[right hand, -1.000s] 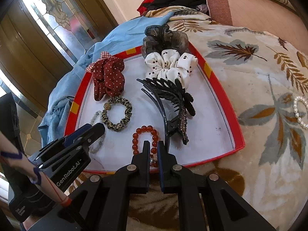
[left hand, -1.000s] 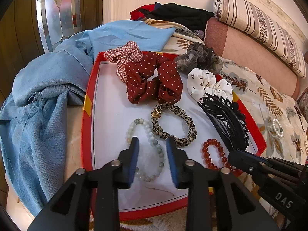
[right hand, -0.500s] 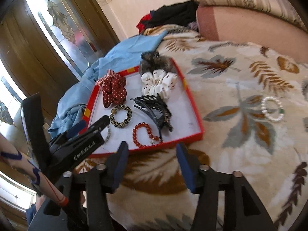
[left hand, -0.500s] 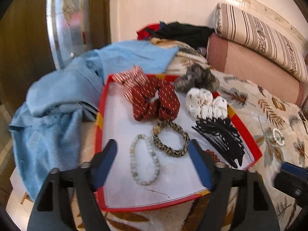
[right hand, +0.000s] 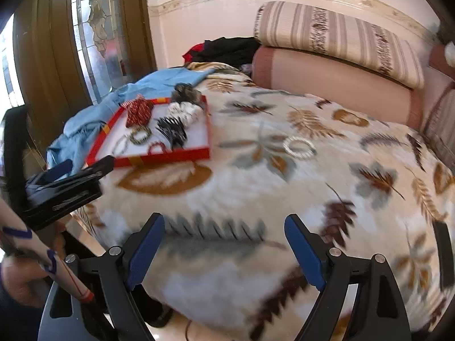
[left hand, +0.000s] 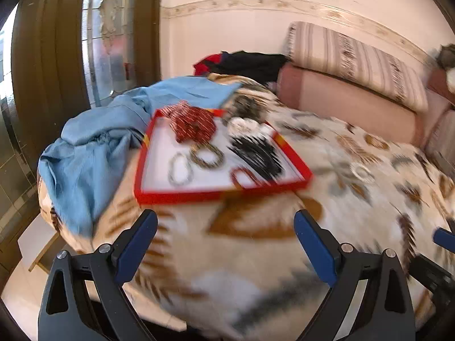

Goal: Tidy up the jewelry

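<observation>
Right wrist view: right gripper [right hand: 224,251] & left gripper [left hand: 226,248] jaws opening, nothing between; red tray [right hand: 159,157] far left, pearl bracelet [right hand: 299,147] on blanket [right hand: 256,196].

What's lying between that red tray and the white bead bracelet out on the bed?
Nothing, only leaf-print blanket between red tray and white bracelet, per the right wrist view.

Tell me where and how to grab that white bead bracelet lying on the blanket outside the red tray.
Pinch one side of the white bead bracelet's ring from above, one finger inside the loop and one outside. It lies flat and alone on the soft blanket, so a level approach would probably snag fabric.
</observation>
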The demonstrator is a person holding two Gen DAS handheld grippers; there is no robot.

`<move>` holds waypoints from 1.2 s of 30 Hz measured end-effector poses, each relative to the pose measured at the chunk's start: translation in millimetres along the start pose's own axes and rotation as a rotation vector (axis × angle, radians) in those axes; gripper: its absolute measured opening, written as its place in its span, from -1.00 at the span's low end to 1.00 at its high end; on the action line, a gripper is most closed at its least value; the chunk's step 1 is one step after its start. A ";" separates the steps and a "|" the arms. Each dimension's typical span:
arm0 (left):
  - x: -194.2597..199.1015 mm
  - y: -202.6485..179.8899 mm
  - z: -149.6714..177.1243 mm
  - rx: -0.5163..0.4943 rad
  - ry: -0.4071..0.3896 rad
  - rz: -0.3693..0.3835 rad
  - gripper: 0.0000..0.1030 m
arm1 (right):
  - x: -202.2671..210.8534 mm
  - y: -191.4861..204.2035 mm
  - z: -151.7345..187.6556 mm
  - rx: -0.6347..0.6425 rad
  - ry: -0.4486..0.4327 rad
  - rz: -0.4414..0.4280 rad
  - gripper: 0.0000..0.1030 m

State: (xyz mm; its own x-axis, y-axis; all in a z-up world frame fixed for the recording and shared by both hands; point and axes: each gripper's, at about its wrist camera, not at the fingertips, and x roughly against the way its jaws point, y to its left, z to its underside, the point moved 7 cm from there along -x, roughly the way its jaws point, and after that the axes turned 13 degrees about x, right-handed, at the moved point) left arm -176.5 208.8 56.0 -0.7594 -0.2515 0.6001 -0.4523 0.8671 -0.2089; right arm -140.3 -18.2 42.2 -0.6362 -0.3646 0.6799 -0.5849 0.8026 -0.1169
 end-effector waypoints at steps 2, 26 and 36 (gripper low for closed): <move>22.2 -5.5 6.1 -0.014 -0.004 0.004 0.87 | 8.9 -3.9 12.5 -0.014 -0.001 0.004 0.74; 96.6 -23.4 -39.5 -0.034 -0.147 -0.106 1.00 | 99.8 -17.2 -6.8 0.005 -0.166 0.167 0.81; 55.8 11.3 -45.3 0.030 -0.110 -0.185 1.00 | 64.7 12.0 -22.2 0.141 -0.097 0.137 0.81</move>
State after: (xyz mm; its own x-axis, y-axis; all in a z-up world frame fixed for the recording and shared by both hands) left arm -202.7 224.0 122.1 -0.7075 -0.4522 0.5431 -0.6016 0.7887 -0.1270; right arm -177.2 -21.6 100.9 -0.7560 -0.3061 0.5786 -0.5499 0.7765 -0.3077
